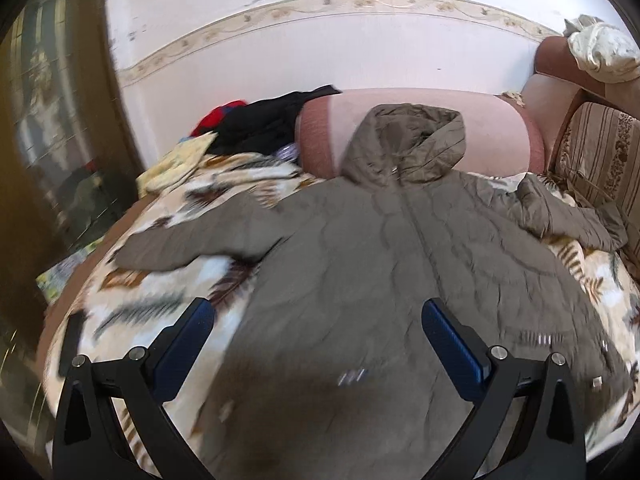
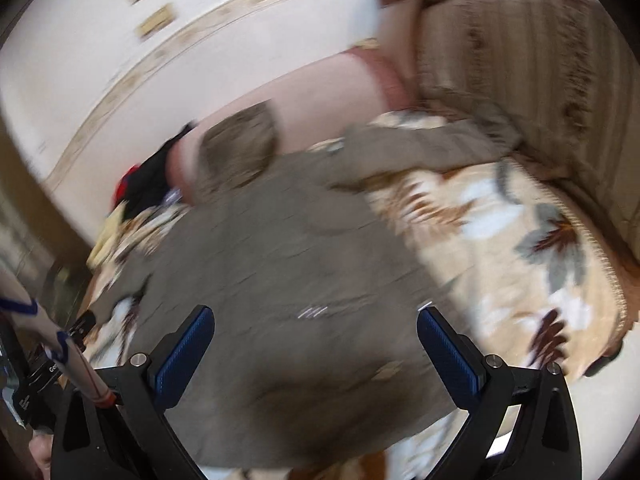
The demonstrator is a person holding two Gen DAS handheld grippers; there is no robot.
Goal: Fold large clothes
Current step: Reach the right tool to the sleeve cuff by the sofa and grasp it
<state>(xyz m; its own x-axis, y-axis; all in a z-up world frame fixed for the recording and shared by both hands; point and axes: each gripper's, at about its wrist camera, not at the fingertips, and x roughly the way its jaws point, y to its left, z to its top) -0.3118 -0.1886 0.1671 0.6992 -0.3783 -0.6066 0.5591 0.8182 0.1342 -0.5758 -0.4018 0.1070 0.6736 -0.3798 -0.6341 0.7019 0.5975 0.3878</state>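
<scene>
Looking down through my left wrist camera, I see the olive-grey hooded jacket spread flat, front up, on the leaf-patterned blanket that covers the sofa seat. Its hood lies up against the pink bolster at the wall side, one sleeve stretches out to the left over the blanket, and the other sleeve is bunched toward the striped cushion. My left gripper hangs above the jacket's lower half with its blue-padded fingers spread wide, nothing between them. A heap of black and red clothes sits at the left end of the bolster, and a crumpled white cloth rests on the sofa arm at upper right.

My right wrist view is blurred. There my right gripper also has its fingers wide apart and empty, over the jacket's hem area, with the blanket bare to the right. At the left edge I catch part of a sleeve of the person and the other rig; whether either gripper touches the fabric I cannot tell
</scene>
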